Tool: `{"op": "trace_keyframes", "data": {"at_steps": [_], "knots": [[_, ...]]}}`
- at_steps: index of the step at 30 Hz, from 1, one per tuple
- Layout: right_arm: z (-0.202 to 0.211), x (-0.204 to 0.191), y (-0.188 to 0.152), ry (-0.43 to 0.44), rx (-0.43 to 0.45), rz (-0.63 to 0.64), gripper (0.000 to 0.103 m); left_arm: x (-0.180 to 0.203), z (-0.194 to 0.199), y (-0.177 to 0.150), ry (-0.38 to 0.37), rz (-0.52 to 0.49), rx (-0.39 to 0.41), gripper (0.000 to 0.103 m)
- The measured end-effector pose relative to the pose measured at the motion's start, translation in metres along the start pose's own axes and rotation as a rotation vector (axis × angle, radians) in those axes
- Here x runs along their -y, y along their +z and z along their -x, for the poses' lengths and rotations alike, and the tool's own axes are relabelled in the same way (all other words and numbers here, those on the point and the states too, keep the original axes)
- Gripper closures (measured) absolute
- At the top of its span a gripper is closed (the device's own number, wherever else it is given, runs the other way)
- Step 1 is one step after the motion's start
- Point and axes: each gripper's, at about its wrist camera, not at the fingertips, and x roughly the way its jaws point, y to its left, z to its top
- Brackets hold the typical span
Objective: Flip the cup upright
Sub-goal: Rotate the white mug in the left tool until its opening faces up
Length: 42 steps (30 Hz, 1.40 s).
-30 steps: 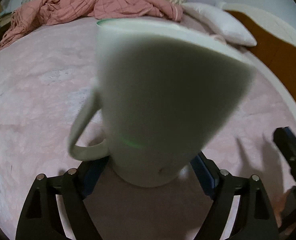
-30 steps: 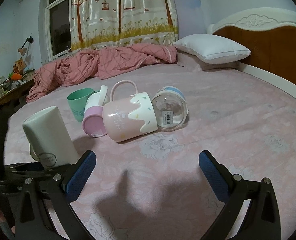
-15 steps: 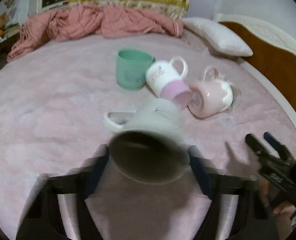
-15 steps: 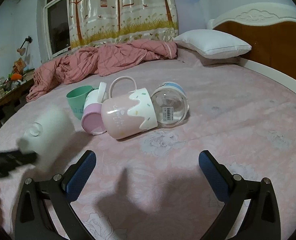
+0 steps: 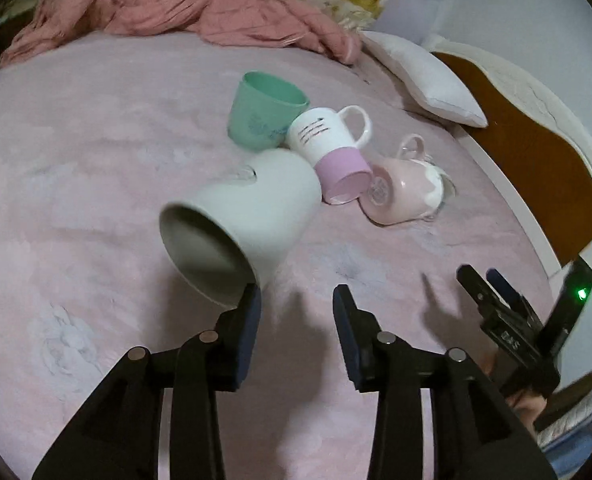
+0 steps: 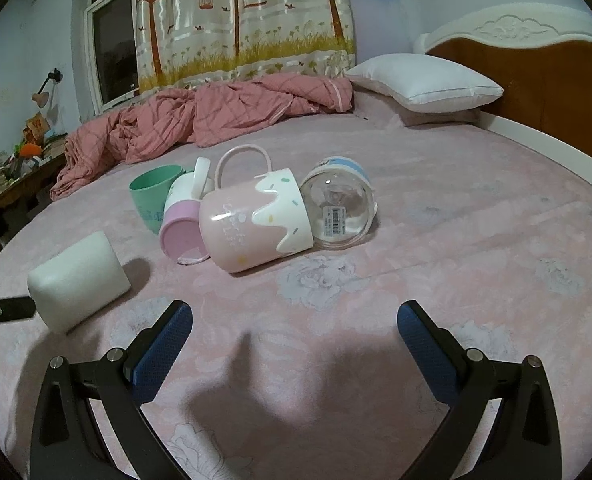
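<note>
A white mug (image 5: pixel 251 216) lies on its side on the pink bed, its mouth facing my left gripper (image 5: pixel 296 308). It sits left of the jaws; the left finger (image 5: pixel 249 320) touches its rim. The jaws are partly apart with nothing between them. The mug also shows in the right wrist view (image 6: pixel 77 280), lying at the left. My right gripper (image 6: pixel 293 332) is open and empty above the sheet.
A green cup (image 5: pixel 265 110) stands by a white-and-pink mug (image 5: pixel 332 148) and a pink mug (image 5: pixel 404 192), both on their sides. A clear glass cup (image 6: pixel 340 208) lies beside them. A pink quilt (image 6: pixel 199 120), a pillow (image 6: pixel 424 82) and the headboard (image 6: pixel 544 72) lie beyond.
The white mug has left my left gripper's jaws and gone from held up and tilted to lying on the bed. The left jaws have narrowed. The right gripper has stayed still.
</note>
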Motion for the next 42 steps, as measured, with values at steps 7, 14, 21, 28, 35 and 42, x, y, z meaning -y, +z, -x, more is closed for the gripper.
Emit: {"op": "trace_keyframes", "data": {"at_steps": [7,14,21,28,35,42], "knots": [[0.001,0.002,0.000,0.012,0.005,0.005,0.000,0.010,0.012,-0.010,0.207,-0.092,0.141,0.032],[0.002,-0.002,-0.001,0.017,0.001,0.024,0.000,-0.010,0.005,0.008,0.127,-0.292,0.173,0.000],[-0.001,0.001,-0.002,0.030,-0.018,0.010,0.000,-0.051,-0.038,0.033,-0.037,-0.257,0.035,0.000],[-0.006,-0.002,-0.002,0.038,-0.042,0.024,0.000,-0.060,-0.057,0.027,-0.129,-0.213,-0.033,0.001],[-0.007,-0.004,-0.003,0.036,-0.048,0.024,0.000,-0.043,-0.015,0.022,-0.115,-0.277,0.132,0.019],[-0.008,-0.004,-0.003,0.034,-0.048,0.025,0.000,-0.008,0.034,0.022,-0.036,-0.342,0.229,0.022]]}}
